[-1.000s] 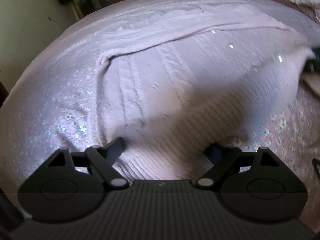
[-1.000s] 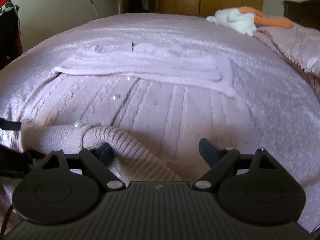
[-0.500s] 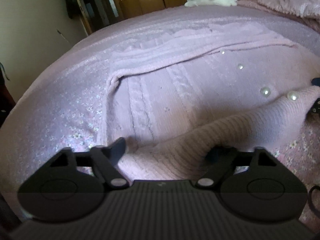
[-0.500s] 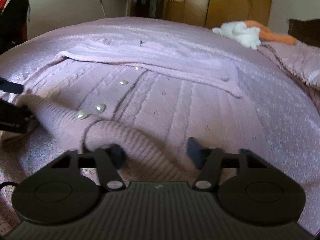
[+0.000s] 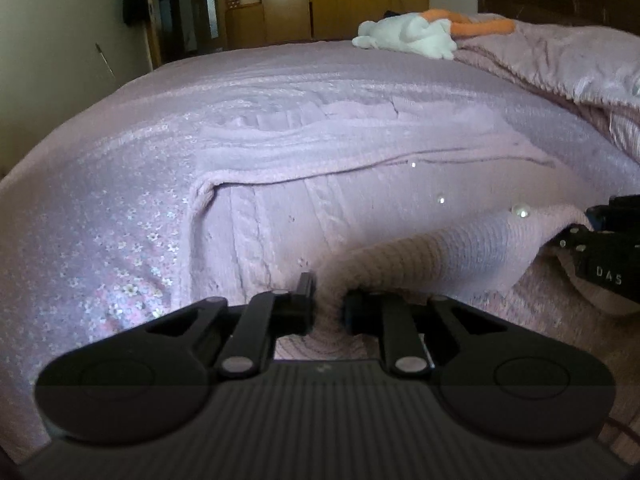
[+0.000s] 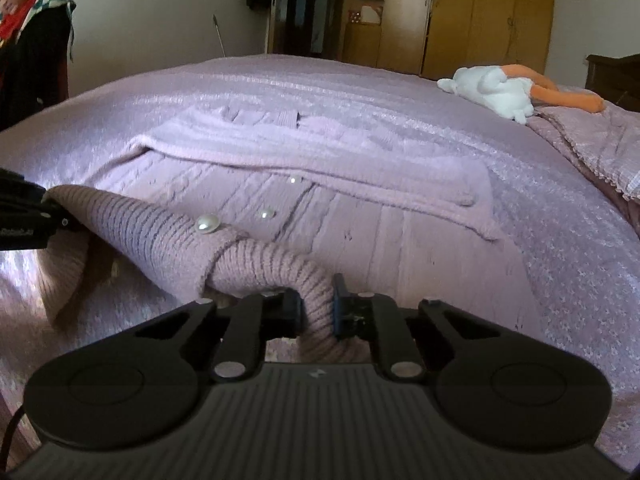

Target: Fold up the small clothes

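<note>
A pink knitted cardigan [image 5: 360, 200] [image 6: 380, 224] with pearl buttons [image 6: 207, 223] lies spread on the bed, its sleeves folded across the upper part. My left gripper [image 5: 327, 305] is shut on the ribbed bottom hem [image 5: 460, 256] at its left corner. The right gripper [image 6: 317, 307] is shut on the same hem [image 6: 256, 260] at its right corner. The hem is lifted off the bed and stretches between both grippers. Each gripper shows at the edge of the other's view.
The pink flowered bedspread [image 5: 120, 200] covers the whole bed. A white and orange soft toy [image 5: 408, 34] [image 6: 496, 92] lies at the far side by a rumpled pink blanket [image 5: 560, 68]. A person [image 6: 28, 40] stands at the far left. Wooden wardrobes [image 6: 480, 12] line the back wall.
Both grippers have gone from open to shut on the cardigan's hem and have raised it off the bed. The views have tilted up toward the far wall.
</note>
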A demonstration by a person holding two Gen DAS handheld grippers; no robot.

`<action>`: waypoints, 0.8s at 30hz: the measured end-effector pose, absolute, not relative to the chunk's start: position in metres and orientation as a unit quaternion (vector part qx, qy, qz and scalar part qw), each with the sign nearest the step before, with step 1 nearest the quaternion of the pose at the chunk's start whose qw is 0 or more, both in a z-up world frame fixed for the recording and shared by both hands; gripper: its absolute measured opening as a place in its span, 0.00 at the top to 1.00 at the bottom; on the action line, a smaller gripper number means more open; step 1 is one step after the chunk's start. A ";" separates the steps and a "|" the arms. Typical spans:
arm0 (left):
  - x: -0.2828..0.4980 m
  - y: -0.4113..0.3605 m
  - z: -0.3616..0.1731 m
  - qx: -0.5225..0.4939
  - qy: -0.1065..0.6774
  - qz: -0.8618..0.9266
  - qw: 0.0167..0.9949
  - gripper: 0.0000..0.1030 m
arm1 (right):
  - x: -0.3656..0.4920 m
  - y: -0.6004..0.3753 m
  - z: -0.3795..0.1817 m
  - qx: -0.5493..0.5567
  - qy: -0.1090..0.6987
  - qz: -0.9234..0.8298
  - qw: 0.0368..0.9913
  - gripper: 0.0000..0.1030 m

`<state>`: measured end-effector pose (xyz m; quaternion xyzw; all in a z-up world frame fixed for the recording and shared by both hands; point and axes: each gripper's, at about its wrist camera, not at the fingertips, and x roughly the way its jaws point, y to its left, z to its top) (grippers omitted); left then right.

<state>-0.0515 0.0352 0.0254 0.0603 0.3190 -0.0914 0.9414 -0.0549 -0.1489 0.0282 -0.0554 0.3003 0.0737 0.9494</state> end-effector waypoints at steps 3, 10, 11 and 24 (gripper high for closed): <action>-0.054 0.036 0.034 0.057 0.309 -0.097 0.944 0.87 | -0.054 -0.151 0.036 -0.050 0.294 0.078 0.951 0.86; -0.059 0.045 0.053 0.038 0.282 -0.103 0.953 0.88 | -0.057 -0.148 0.056 -0.043 0.280 0.084 0.955 0.87; -0.059 0.046 0.055 0.036 0.279 -0.102 0.954 0.88 | -0.057 -0.146 0.058 -0.043 0.278 0.085 0.956 0.87; -0.048 0.049 0.058 0.020 0.273 -0.125 0.954 0.88 | -0.045 -0.151 0.065 -0.022 0.275 0.072 0.959 0.87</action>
